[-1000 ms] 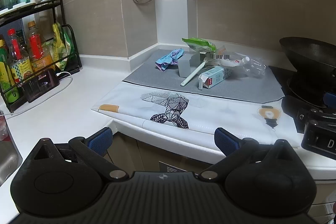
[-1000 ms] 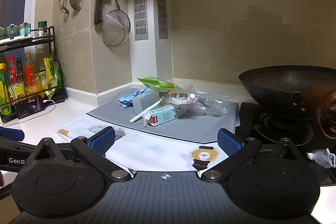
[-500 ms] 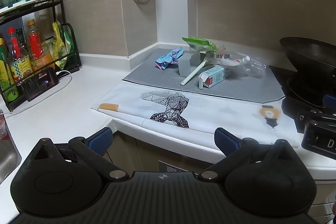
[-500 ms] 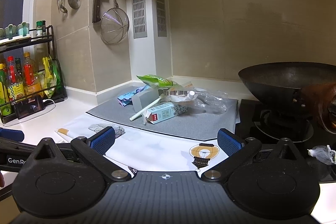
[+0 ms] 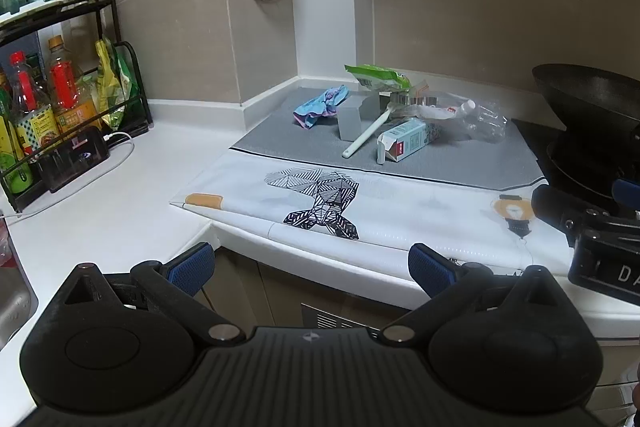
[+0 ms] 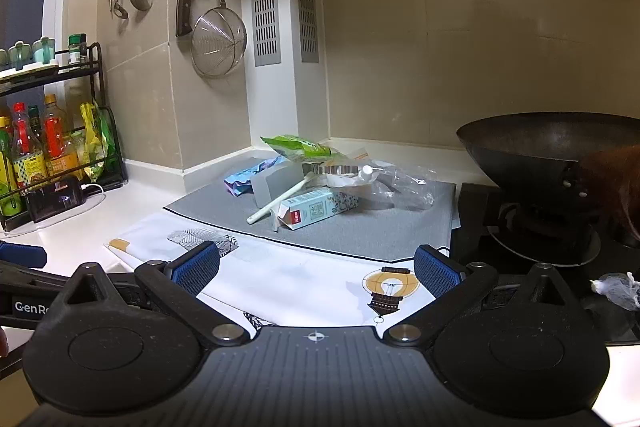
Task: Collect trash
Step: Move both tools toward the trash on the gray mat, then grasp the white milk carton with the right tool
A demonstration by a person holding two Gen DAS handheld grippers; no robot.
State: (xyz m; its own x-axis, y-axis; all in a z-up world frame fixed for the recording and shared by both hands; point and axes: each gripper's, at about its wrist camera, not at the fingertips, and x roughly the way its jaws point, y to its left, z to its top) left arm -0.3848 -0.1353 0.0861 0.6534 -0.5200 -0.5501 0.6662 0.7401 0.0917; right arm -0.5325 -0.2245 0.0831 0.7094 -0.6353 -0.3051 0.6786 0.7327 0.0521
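A heap of trash lies on a grey mat [image 5: 440,163] [image 6: 360,231] in the counter's corner: a small milk carton [image 5: 406,143] [image 6: 316,213], a green snack bag [image 5: 376,77] [image 6: 298,147], a blue-pink wrapper [image 5: 320,105] [image 6: 250,175], a crushed clear bottle [image 5: 476,115] [image 6: 404,179], a white stick [image 5: 366,135] [image 6: 276,205] and a grey box [image 5: 352,119] [image 6: 276,185]. My left gripper [image 5: 311,267] is open and empty, short of the counter edge. My right gripper [image 6: 316,269] is open and empty over the white printed bag [image 6: 288,275], well short of the heap.
A black wok [image 5: 592,99] [image 6: 560,143] sits on the stove at right. A bottle rack [image 5: 60,99] [image 6: 48,147] and a charging phone [image 5: 74,159] stand at left. Utensils and a strainer [image 6: 218,41] hang on the wall. A crumpled white scrap [image 6: 616,287] lies by the stove.
Both views shifted only slightly; the right gripper drifted a little toward the heap. Both grippers stay open and empty.
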